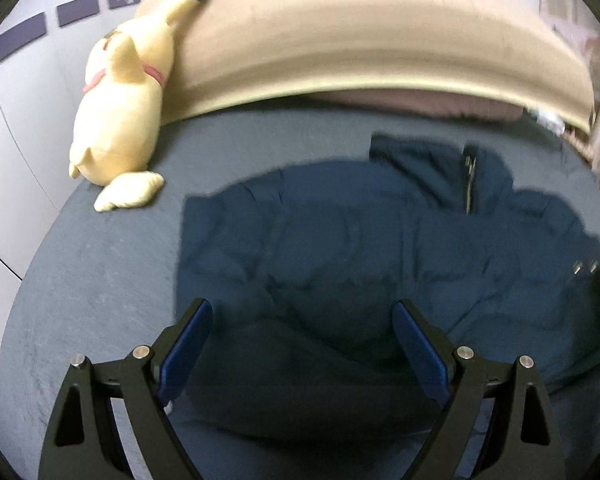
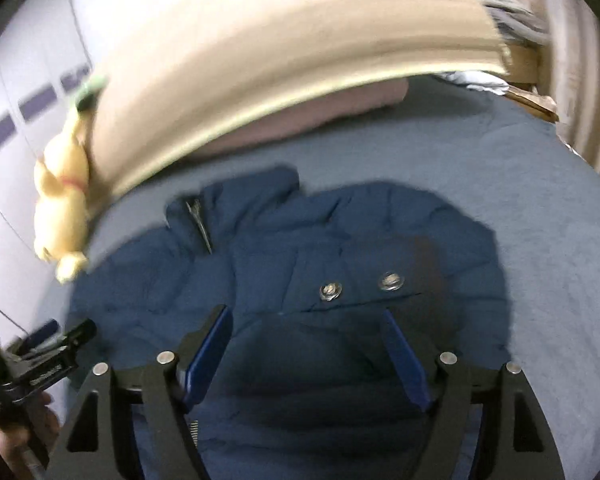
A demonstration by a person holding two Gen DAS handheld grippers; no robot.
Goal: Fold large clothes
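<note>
A dark blue padded jacket (image 1: 340, 240) lies spread on the grey-blue sheet of the bed (image 1: 92, 280), roughly in the middle, its collar and zip (image 1: 469, 178) turned toward the headboard edge where a tan headboard cushion (image 1: 360, 48) runs across. A yellow plush toy (image 1: 120, 116) leans at the headboard's left corner, well apart from the jacket. 2 metal snaps (image 2: 360, 286) show on the right half of the garment.

The left gripper (image 1: 302, 344) hangs over the hem end with its jaws spread wide and nothing between them. The right gripper (image 2: 308, 344) is the same: jaws wide apart, empty, poised just above the fabric below the snaps. Whether either touches the cloth I cannot tell.

The jacket looks puffy and soft, light for its bulk, and probably a bit slick on its shell, so I'd expect it to spring back and slide unless a thick pinch of fabric is taken. The hem corners, or a side seam, look like the sensible places to grab.

Its long axis seems to run from the near edge of the bed to the headboard, collar away from the person, hem nearest.
</note>
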